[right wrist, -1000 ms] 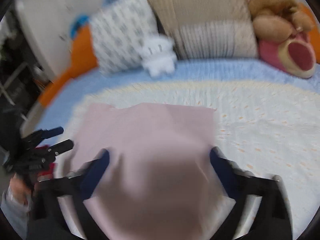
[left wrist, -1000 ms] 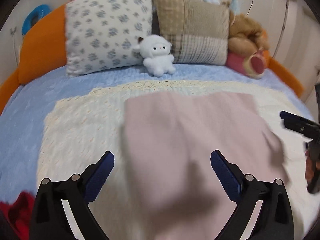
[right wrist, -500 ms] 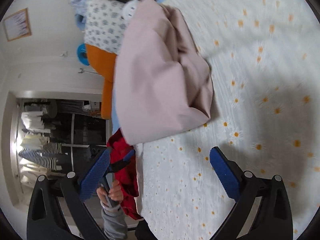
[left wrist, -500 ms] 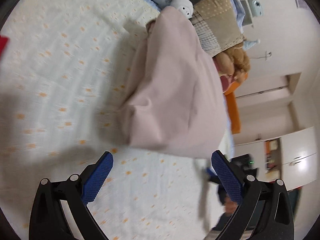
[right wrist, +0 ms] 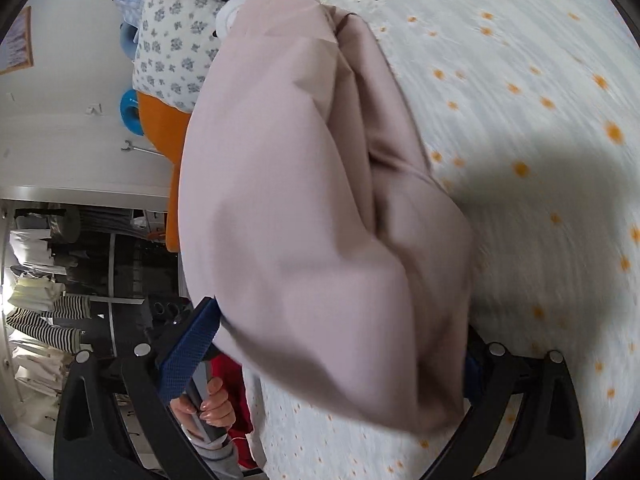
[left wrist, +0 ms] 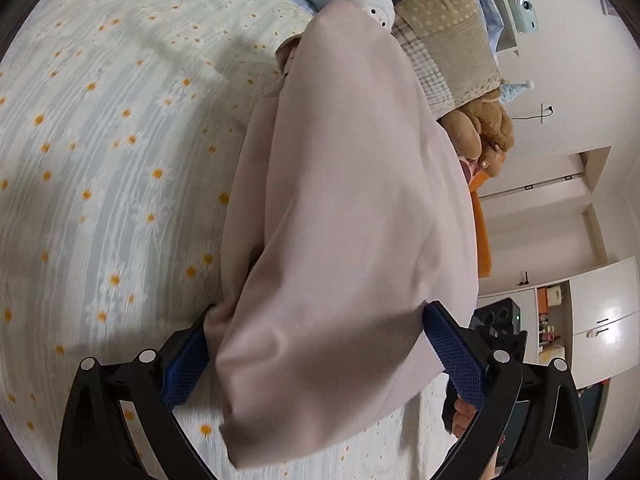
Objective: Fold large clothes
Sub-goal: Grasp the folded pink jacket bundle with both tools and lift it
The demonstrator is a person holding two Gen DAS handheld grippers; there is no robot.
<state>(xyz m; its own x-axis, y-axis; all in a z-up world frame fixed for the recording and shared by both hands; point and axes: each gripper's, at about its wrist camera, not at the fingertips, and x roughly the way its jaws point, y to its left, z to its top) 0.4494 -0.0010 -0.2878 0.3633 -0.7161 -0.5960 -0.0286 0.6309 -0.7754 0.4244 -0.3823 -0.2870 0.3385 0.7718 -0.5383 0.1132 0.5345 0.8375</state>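
Observation:
A folded pale pink garment (left wrist: 352, 208) lies as a thick bundle on the daisy-print bedspread (left wrist: 100, 160). My left gripper (left wrist: 318, 360) is turned on its side and open, and the near end of the bundle fills the gap between its blue pads (left wrist: 454, 360). My right gripper (right wrist: 328, 356) is open too, at the opposite end of the pink garment (right wrist: 304, 200). One of its blue pads (right wrist: 188, 352) shows; cloth covers the other. Whether the pads press the cloth I cannot tell.
Pillows (left wrist: 444, 40), a white plush (left wrist: 374, 4) and a brown teddy (left wrist: 488, 128) line the head of the bed. A red cloth (right wrist: 230, 380) lies at the bed's edge beside a hand (right wrist: 208, 404) on a gripper handle. Beyond the bed stand an open wardrobe (right wrist: 60, 280) and white cabinets (left wrist: 592, 320).
Both grippers have rolled sideways and moved in on the folded pink garment. Its ends now sit between their open fingers; half a second ago they lay ahead of the fingertips.

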